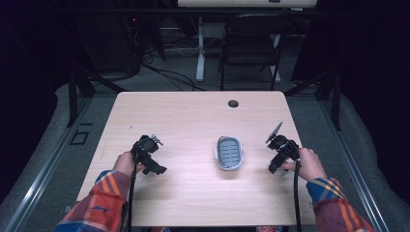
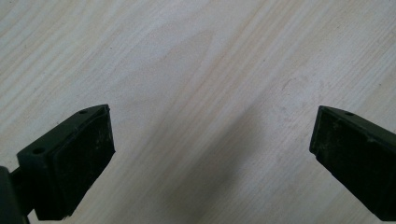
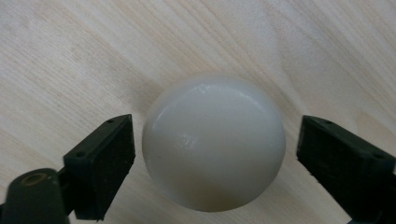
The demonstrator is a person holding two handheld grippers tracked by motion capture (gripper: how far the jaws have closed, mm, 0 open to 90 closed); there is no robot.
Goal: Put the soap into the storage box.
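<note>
Bracketing a glossy white ball (image 3: 214, 142), your right gripper (image 3: 212, 154) has its jaws spread, a gap showing on each side of it. Your left gripper (image 2: 212, 149) gapes wide over bare table (image 2: 196, 70), nothing between its pads. A grey tray (image 1: 229, 152) lies between both grippers.

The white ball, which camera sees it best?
The right gripper view. There the white ball sits big and shiny on the wooden table, between the open jaws of the right tool, with gaps on both sides. In the high view I can't make it out, and the left gripper view looks at bare wood.
</note>
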